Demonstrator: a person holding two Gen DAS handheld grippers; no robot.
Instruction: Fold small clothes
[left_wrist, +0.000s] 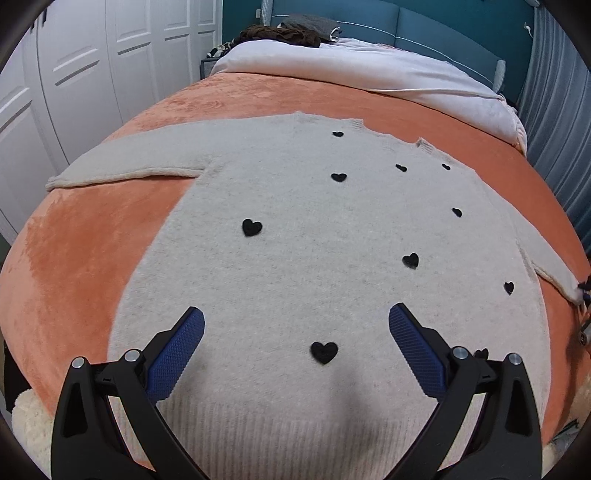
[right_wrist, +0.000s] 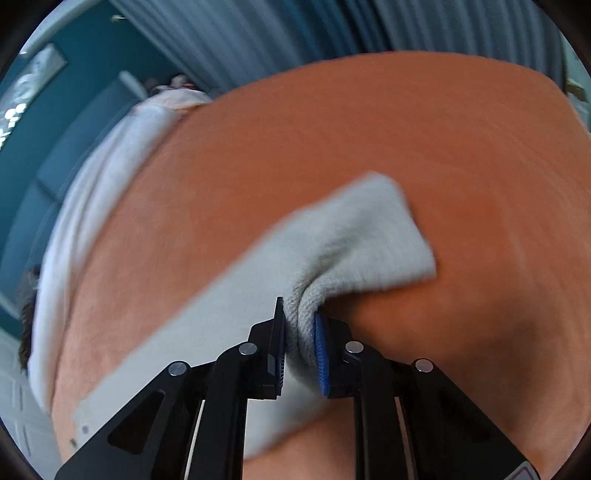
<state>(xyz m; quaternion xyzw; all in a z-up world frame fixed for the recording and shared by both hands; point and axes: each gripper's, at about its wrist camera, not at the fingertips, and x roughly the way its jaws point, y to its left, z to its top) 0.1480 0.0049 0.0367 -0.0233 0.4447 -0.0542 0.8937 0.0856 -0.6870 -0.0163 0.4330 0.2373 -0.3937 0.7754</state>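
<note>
A pale grey knit sweater (left_wrist: 295, 236) dotted with black hearts lies flat on an orange blanket (left_wrist: 85, 236), its left sleeve (left_wrist: 125, 162) stretched out to the left. My left gripper (left_wrist: 295, 321) hovers open over the sweater's lower body, blue pads wide apart, nothing between them. In the right wrist view my right gripper (right_wrist: 300, 321) is shut on the bunched right sleeve (right_wrist: 354, 236), whose cuff end sticks out beyond the fingers over the blanket (right_wrist: 406, 122). The picture there is blurred. The same sleeve end shows at the left wrist view's right edge.
White bedding (left_wrist: 369, 70) covers the bed's far end before a teal headboard (left_wrist: 436, 29), with dark clothes (left_wrist: 284, 35) heaped on it. White wardrobe doors (left_wrist: 92, 55) stand to the left, grey-blue curtains (left_wrist: 550, 110) to the right. A cream fluffy thing (left_wrist: 29, 424) sits at bottom left.
</note>
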